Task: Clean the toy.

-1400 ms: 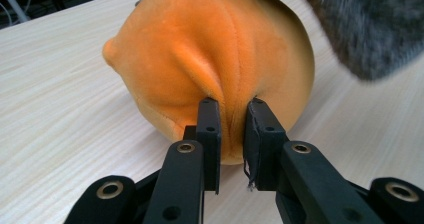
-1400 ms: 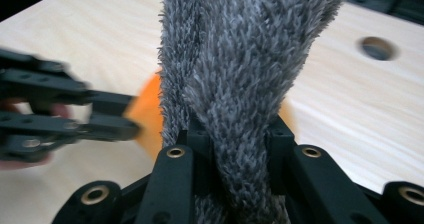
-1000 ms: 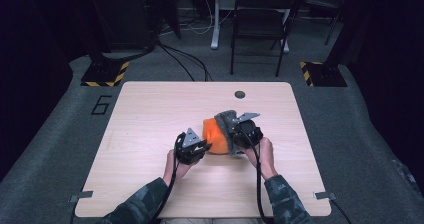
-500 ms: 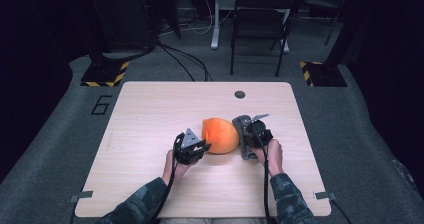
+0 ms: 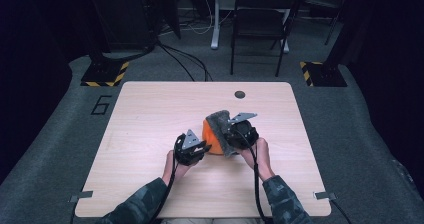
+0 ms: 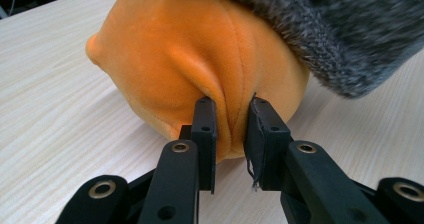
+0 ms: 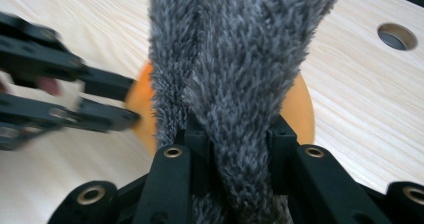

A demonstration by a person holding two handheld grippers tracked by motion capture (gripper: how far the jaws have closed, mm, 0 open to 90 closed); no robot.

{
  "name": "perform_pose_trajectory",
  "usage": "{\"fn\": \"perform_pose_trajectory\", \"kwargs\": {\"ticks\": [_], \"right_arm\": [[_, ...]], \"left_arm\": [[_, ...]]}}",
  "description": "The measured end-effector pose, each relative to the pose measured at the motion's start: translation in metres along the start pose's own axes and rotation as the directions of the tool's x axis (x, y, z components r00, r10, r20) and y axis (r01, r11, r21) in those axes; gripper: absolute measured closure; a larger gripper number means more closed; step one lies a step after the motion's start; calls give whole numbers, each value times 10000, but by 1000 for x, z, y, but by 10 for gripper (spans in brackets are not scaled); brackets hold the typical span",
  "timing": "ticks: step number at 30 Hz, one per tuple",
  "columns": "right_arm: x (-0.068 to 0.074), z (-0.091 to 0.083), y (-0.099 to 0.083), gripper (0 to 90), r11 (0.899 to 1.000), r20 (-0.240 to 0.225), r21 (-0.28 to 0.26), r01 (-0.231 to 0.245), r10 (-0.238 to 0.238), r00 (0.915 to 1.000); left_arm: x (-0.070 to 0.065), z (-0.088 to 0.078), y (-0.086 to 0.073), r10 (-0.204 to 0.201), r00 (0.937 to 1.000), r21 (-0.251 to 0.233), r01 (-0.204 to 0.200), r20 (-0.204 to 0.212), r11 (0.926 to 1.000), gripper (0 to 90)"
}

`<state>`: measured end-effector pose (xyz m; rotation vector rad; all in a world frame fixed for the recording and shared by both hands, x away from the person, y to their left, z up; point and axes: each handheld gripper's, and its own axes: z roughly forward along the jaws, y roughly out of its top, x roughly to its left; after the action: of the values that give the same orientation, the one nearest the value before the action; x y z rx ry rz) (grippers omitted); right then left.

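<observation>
In the high view the wooden table (image 5: 150, 129) takes up the middle of the frame, a numeral 6 on the floor by its upper left corner and a small round hole (image 5: 239, 94) near its upper edge. Just left of centre, the left gripper (image 5: 192, 149) sits low over the tabletop, its jaws clenched on a fold of the orange plush cushion (image 5: 212, 136); the left gripper view shows that pinched ridge of orange fabric (image 6: 227, 129) squeezed between the two black pads (a loose thread hangs off the right-hand pad). The cushion rests on the table at the centre of the frame, between the two hands. Right of it, the right gripper (image 5: 239, 134) grasps the cushion's grey furry trim (image 5: 220, 121), and the right gripper view shows the fur (image 7: 240, 109) bunched tightly between its jaws, orange showing behind.
</observation>
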<state>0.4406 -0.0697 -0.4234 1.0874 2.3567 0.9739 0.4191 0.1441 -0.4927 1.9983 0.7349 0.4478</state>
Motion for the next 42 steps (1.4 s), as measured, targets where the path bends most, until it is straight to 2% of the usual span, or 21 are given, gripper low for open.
{"fn": "perform_pose_trajectory", "kwargs": {"ticks": [6, 12, 14, 17, 21, 23, 26, 28, 29, 31, 32, 33, 34, 35, 36, 37, 38, 39, 40, 41, 42], "right_arm": [[-11, 3, -7, 697, 9991, 497, 433, 40, -61, 9987], [-30, 9, -16, 696, 9949, 676, 808, -602, 548, 9962], [-32, 9, -18, 696, 9944, 767, 842, -635, 571, 9954], [-39, 13, -24, 696, 9902, 1160, 1199, -721, 582, 9916], [-50, 22, -34, 694, 9807, 1348, 1630, -1083, 866, 9871], [-54, 30, -40, 693, 9681, 1448, 2128, -1325, 1029, 9841], [-57, 39, -46, 694, 9565, 1476, 2457, -1575, 1237, 9813], [-58, 38, -46, 699, 9582, 1469, 2443, -1486, 1149, 9825], [-58, 31, -43, 711, 9664, 1546, 2144, -1418, 1098, 9819], [-61, 21, -37, 716, 9758, 1455, 1593, -1500, 1271, 9812], [-61, 21, -37, 716, 9758, 1455, 1593, -1500, 1271, 9812], [-61, 8, -29, 719, 9831, 1323, 793, -1651, 1538, 9792], [-61, 8, -29, 719, 9831, 1323, 793, -1651, 1538, 9792], [-57, -7, -21, 721, 9842, 880, 49, -1771, 1760, 9804], [-57, -7, -21, 721, 9842, 880, 49, -1771, 1760, 9804], [-53, -14, -16, 721, 9845, 658, -291, -1727, 1743, 9825], [-42, -22, -9, 721, 9883, 268, -599, -1406, 1423, 9895], [-36, -23, -6, 720, 9913, 167, -642, -1152, 1165, 9930], [-36, -23, -6, 720, 9913, 167, -642, -1152, 1165, 9930], [-23, -18, -3, 719, 9958, -4, -326, -859, 860, 9963], [-18, -12, -3, 718, 9972, -37, -98, -735, 735, 9973]], "left_arm": [[-1, 0, 0, 84, 9999, -25, -84, -70, 10000, 751], [1, 0, -1, -44, 10000, -32, 43, -71, 10000, 751], [1, 0, -1, -29, 10000, -26, 29, -87, 10000, 751], [1, 0, 0, -31, 10000, -25, 30, -72, 10000, 752], [3, 0, -1, -69, 10000, -17, 69, -45, 10000, 753], [3, 0, -1, -60, 9999, 8, 60, -81, 10000, 752], [3, 0, -2, -115, 9999, 0, 115, -94, 9999, 752], [3, 0, -1, -110, 9999, -33, 110, -98, 9999, 751], [4, 0, -2, -129, 9999, -18, 129, -79, 9999, 751], [5, 0, -2, -153, 9999, 12, 153, -50, 9999, 751], [5, 0, -2, -153, 9999, 12, 153, -50, 9999, 751], [5, 0, -3, -164, 9998, -51, 164, -111, 9999, 751], [5, 0, -3, -145, 9999, -23, 145, -93, 9999, 751], [5, -1, -2, -119, 9999, 28, 119, -39, 9999, 750], [4, -1, -2, -100, 9999, 28, 101, -60, 9999, 750], [4, -1, -2, -113, 9999, -7, 113, -77, 9999, 749], [3, 0, -1, -80, 9999, -32, 80, -95, 10000, 747], [3, 0, -1, -96, 9999, -43, 95, -97, 9999, 747], [3, 0, -1, -96, 9999, -43, 95, -97, 9999, 745], [3, 1, -2, -108, 9999, -51, 108, -91, 9999, 743], [4, 1, -2, -79, 9999, -75, 78, -135, 9999, 740]]}}
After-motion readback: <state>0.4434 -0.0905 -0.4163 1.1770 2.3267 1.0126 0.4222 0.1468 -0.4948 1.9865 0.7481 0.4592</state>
